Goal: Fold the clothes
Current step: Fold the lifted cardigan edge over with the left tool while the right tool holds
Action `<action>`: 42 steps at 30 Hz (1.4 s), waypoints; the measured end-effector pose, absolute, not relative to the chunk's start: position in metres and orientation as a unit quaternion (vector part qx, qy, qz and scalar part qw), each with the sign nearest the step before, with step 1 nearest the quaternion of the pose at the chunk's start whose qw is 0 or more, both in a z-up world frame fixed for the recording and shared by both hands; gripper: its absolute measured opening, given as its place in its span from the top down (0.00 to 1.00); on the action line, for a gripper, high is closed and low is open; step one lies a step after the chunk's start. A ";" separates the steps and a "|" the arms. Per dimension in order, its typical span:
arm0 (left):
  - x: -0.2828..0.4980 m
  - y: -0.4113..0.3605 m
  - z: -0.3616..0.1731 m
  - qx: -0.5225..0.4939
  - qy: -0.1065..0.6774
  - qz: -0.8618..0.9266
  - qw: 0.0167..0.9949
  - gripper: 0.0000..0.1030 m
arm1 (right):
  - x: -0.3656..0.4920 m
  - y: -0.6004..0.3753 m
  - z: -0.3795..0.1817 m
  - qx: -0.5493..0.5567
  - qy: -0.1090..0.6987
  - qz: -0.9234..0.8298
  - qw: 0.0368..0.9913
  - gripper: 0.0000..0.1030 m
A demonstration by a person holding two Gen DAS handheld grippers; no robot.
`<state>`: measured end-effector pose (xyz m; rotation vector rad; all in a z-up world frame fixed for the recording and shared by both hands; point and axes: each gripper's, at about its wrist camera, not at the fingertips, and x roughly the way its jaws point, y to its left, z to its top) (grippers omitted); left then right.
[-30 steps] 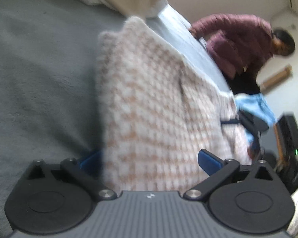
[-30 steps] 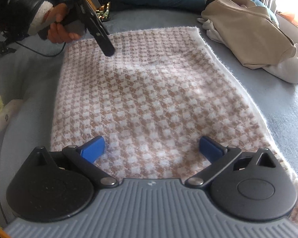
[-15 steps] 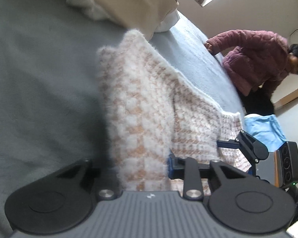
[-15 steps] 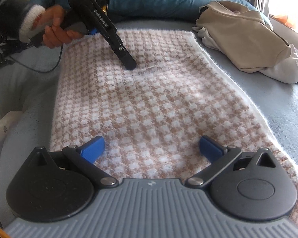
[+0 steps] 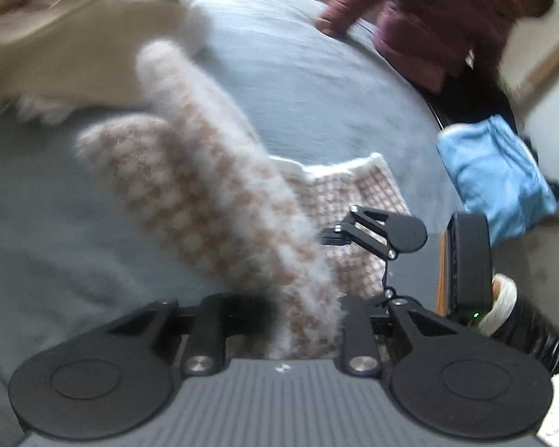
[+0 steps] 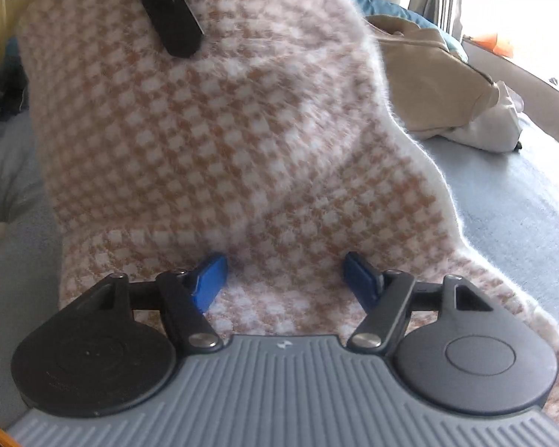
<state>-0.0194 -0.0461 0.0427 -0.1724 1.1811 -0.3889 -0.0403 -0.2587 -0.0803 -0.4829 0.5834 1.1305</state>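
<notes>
Two garments lie on the grey-blue bed, the largest surface in view. The fuzzy tan-and-white houndstooth cloth covers most of the space ahead of the right tongs; its far part is lifted off the bed, while its near part lies flat beneath and between the blue pads. A crumpled beige garment rests on the bed beyond and to the right of the right tongs, apart from the cloth's fuzzy edge. A second person in a maroon jacket leans over the far edge of the bed, well beyond the left tongs. A light blue bundle lies off the bed, right of them.

Left tongs: pressed nearly together, pinching a raised fold of the houndstooth cloth, which trails away from them down to the bed. Right tongs: half spread and closing, cloth between the pads, pads not pressing it.
</notes>
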 end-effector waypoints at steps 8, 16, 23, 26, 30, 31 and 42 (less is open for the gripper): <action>-0.018 -0.079 0.050 -0.044 0.565 -0.183 0.803 0.76 | -0.018 -0.261 -0.078 -0.212 0.250 0.486 0.810 0.71; -0.013 -0.110 0.036 -0.048 0.566 -0.238 0.788 0.72 | -0.010 -0.298 -0.078 -0.105 0.279 0.452 0.841 0.71; 0.018 -0.124 -0.021 -0.132 0.573 -0.265 0.765 0.54 | -0.033 -0.393 -0.089 0.127 0.354 0.387 0.842 0.70; 0.022 -0.131 -0.041 -0.144 0.559 -0.283 0.766 0.43 | -0.044 -0.421 -0.108 0.229 0.382 0.356 0.822 0.71; 0.013 -0.128 -0.048 -0.179 0.525 -0.321 0.768 0.24 | -0.049 -0.444 -0.115 0.341 0.382 0.328 0.794 0.70; 0.011 -0.129 -0.047 -0.178 0.520 -0.325 0.770 0.21 | -0.047 -0.451 -0.118 0.373 0.378 0.320 0.784 0.69; -0.019 -0.159 -0.044 -0.072 0.452 -0.347 0.818 0.10 | -0.027 -0.465 -0.119 0.458 0.366 0.271 0.763 0.49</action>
